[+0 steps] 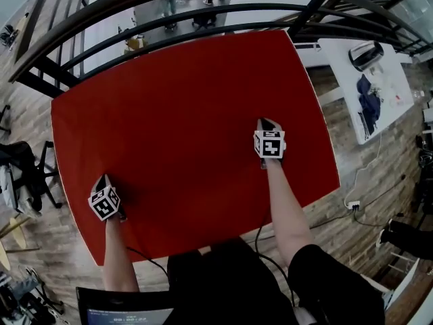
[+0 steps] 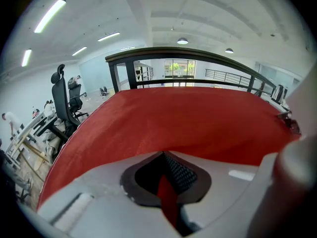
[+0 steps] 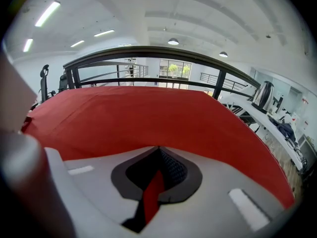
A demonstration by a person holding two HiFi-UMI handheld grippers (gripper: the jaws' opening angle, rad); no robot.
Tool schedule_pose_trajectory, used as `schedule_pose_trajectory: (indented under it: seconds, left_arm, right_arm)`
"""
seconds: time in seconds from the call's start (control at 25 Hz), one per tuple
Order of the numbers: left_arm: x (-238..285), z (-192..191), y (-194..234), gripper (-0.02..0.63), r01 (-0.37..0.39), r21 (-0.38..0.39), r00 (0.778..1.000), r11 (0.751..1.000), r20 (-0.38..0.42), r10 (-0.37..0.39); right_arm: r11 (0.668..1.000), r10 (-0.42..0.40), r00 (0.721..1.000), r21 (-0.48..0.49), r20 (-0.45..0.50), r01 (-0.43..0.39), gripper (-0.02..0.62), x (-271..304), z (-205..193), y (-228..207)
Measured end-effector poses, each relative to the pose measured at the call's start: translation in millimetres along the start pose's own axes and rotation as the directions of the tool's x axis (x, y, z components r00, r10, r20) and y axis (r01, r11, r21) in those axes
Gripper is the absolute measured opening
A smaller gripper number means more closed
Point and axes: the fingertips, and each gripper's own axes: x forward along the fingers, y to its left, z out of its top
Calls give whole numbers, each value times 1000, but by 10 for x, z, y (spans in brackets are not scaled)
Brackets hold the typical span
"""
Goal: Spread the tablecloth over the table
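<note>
Both left gripper (image 2: 164,155) and right gripper (image 3: 157,150) pinch red tablecloth (image 1: 183,114)

Red tablecloth (image 2: 188,123) in tight left claw (image 2: 166,163)

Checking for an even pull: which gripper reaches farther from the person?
The right gripper: it pinches the red tablecloth nearer its middle, while the left gripper holds it close to the left edge.

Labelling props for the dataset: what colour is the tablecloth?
Plain red, no pattern; the tablecloth shows best in the head view.
</note>
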Motion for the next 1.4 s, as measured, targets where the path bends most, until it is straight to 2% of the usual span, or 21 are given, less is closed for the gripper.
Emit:
schedule_pose_trajectory:
  seconds: [0.12,0.2,0.4,0.68,0.76,0.84,0.92,1.08,1.2,1.4]
  left_arm:
    - [49,0,-176,6,17,6,1000,1000,8,-17]
    - [93,5,-230,6,46,11,999,999,12,-46]
    - [88,66,126,6,53,28,998,998,20,-54]
    - [129,187,115,6,33,61,998,998,45,-36]
    - [41,170,157,6,34,33,998,999,57,-36]
    - [-147,48,252,6,26,-6,997,1000,71,-26]
    - [-387,-229,293,6,-2,-17,997,1000,72,3]
    - [-671,-707,144,6,8,-12,1000,1000,18,-8]
    - [-705,-860,121,6,6,-23,1000,1000,-7,-7]
    - [-666,-804,90,6,13,-32,1000,999,12,-13]
  right_arm:
    - [1000,-24,999,-9,-24,24,9,-72,-118,-227]
    - [999,-41,999,-22,-8,40,9,-111,-96,-282]
    - [1000,-21,1000,-6,2,21,9,-41,48,112]
    - [999,-24,999,-32,31,25,9,-19,134,99]
    - [998,-33,998,-58,62,37,9,-233,100,122]
    - [998,-28,997,-53,75,32,9,-453,-48,194]
    - [998,-20,998,-54,52,23,9,-672,-332,221]
    - [998,-22,1000,-54,-18,21,9,-912,-840,138]
    - [1000,-20,1000,-21,-11,20,9,-910,-909,109]
    - [1000,-10,1000,-29,6,10,9,-850,-839,52]
